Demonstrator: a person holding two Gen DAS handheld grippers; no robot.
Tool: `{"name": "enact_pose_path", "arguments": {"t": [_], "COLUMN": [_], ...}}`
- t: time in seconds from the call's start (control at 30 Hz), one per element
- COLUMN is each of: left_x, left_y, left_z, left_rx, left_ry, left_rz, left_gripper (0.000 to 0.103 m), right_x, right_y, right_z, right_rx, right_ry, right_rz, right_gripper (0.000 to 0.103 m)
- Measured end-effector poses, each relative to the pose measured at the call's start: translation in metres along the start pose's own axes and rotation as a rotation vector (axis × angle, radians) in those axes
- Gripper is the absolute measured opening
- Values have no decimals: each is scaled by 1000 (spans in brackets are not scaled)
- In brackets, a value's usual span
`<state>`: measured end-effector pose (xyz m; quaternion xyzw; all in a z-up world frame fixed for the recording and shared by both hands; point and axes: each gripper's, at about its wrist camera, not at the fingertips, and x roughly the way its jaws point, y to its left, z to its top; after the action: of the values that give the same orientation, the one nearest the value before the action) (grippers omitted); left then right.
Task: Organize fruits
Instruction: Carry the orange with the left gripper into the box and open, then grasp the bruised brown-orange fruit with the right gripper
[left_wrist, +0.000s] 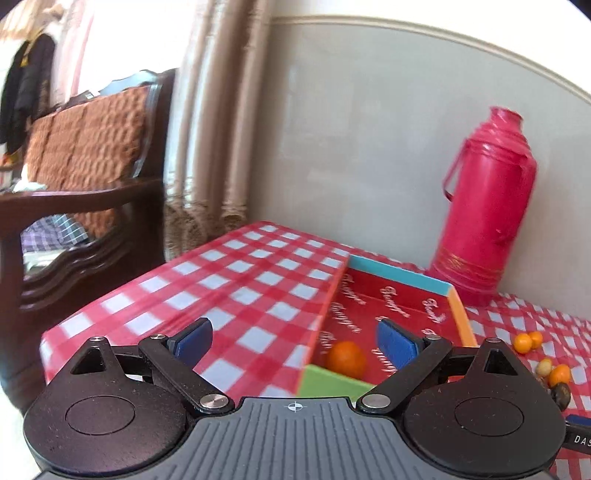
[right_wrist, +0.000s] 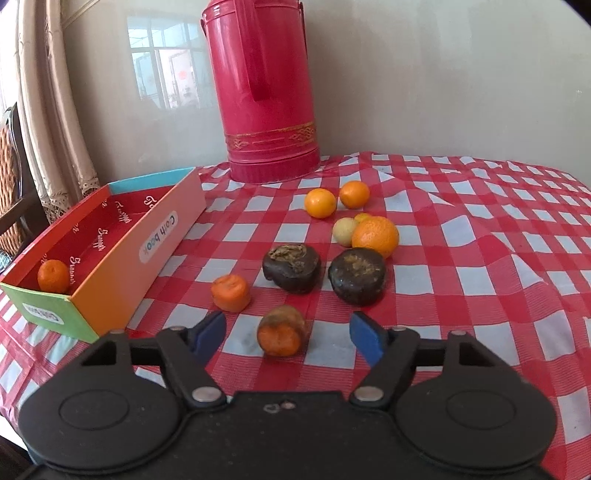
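A colourful cardboard box (left_wrist: 399, 275) (right_wrist: 122, 273) with a red inside lies on the checked tablecloth. One orange (left_wrist: 346, 360) (right_wrist: 53, 276) rests at its near end. My left gripper (left_wrist: 293, 336) hovers open over the box's near left wall, with nothing between its blue pads. My right gripper (right_wrist: 288, 330) is open around a half-brown, half-orange fruit (right_wrist: 282, 330) on the cloth; the pads stand clear of it on both sides. Beyond it lie a wrinkled orange (right_wrist: 229, 292), two dark fruits (right_wrist: 291, 267) (right_wrist: 357, 276), a large orange (right_wrist: 376, 236), a pale fruit (right_wrist: 345, 230) and two small oranges (right_wrist: 320, 202).
A tall red thermos (left_wrist: 484, 206) (right_wrist: 266, 92) stands against the wall behind the box and the fruits. A dark wooden chair (left_wrist: 85, 206) with a woven cushion sits past the table's left edge, beside a curtain (left_wrist: 218, 110). Bare checked cloth (right_wrist: 498, 258) stretches to the right.
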<state>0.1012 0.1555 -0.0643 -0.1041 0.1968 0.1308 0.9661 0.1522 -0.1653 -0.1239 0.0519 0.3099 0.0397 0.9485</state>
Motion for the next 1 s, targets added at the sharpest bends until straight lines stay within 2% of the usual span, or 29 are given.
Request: {"name": "enact_pose_path", "arguments": {"t": [0.1,0.23,0.3,0.37,0.63,0.83,1.0], "left_x": [-3,0,-1,-4,-2,0,-1], "left_y": [17,29,33,34,41,51,53], "left_z": [-7,-16,-19,-21,-24,-25,-27], "left_rx": [-39,-75,-86,-88,-136,-199,-206], "left_ry": [-25,-23,-43,-69,-63,-45,-50], "left_rz": [16,21,19,17,10,4,3], "left_gripper": [96,97,97,103,103,103,103], "right_x": [3,6,7,10,8,-6,-14], "right_y": [3,6,7,8,15,43,77], "right_z": [0,1,1,0,1,20,43], "right_rx": [-6,-15,-19,-19,-35,-92,-149], "right_ry": [1,8,10,16,23,-35,-85], "right_rz": [-4,-8,-9,-8,0,62,138], "right_gripper": [51,44,23,22,21,21,21]}}
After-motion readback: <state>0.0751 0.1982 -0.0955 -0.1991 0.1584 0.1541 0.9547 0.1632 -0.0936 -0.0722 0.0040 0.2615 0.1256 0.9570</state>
